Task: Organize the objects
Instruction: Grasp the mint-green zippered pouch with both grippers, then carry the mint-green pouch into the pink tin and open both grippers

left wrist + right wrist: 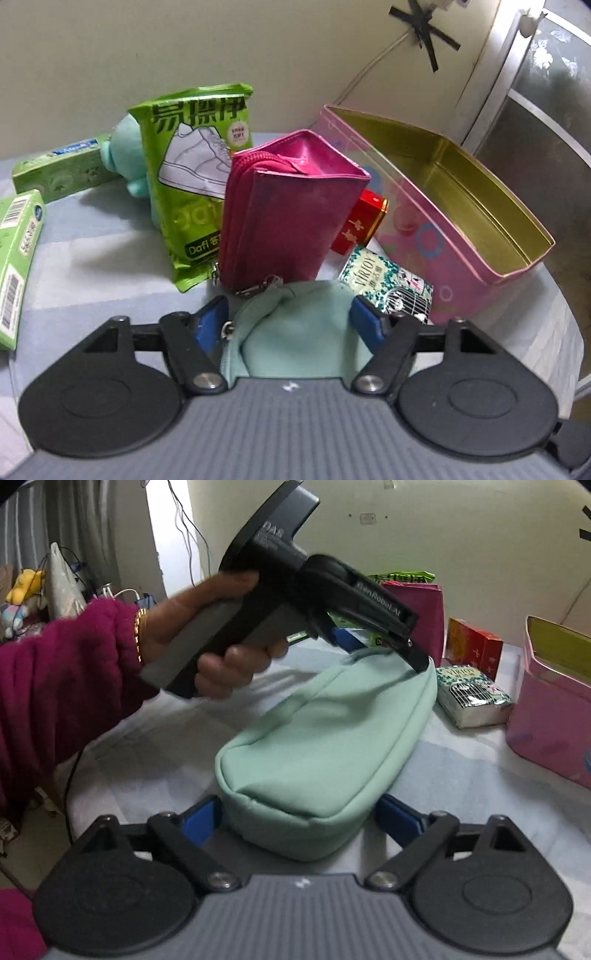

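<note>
I'm gripping the mint pouch (325, 738) at both ends: right tongs (299, 812) clamping the near end, left tongs (291, 321) pinching the far one. It's lying lengthwise between them on the pale blue tabletop (461, 775). Beyond it are sitting a magenta wallet (291, 218), a pink tin (461, 221) and a cream wall (147, 55).

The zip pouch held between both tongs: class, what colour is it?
Plain mint green pouch; clearest in the right wrist view.
</note>
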A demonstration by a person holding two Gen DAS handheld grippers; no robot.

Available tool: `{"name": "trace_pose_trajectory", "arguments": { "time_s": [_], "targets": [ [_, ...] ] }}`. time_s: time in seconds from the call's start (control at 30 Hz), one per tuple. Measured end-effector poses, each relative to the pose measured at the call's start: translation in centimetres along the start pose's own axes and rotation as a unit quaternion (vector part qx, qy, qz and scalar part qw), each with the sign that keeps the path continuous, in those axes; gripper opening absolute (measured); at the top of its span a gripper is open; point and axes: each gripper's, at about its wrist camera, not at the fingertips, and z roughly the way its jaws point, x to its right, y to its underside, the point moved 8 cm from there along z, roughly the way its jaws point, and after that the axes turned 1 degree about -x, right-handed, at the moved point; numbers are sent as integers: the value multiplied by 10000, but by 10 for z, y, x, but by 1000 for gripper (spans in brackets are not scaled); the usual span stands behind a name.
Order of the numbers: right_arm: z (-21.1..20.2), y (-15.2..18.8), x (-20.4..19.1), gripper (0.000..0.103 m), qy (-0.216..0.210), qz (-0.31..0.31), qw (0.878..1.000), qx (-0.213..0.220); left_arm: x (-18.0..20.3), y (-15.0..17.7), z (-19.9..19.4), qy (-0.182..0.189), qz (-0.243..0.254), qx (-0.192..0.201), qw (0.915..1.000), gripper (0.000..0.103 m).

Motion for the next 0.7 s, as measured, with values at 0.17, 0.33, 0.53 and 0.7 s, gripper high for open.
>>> {"name": "trace_pose_trajectory", "arguments": {
  "time_s": [0.17, 0.33, 0.53, 0.7],
  "targets": [
    [-58, 26, 55, 91, 554, 403, 9973, 275, 6, 29, -29, -198, -52, -64, 9998, 53],
    [-124, 63, 138, 88, 1908, 1584, 9667, 641, 58, 76, -61, 373, 298, -296, 9984, 53],
    [-151, 69, 138, 92, 1508, 1971, 9629, 1062, 67, 72, -94, 362, 289, 49, 9989, 81],
    [-109, 46, 155, 91, 1433, 2117, 9618, 978, 46, 49, -77, 313, -407, 59, 9987, 83]
  ]
}}
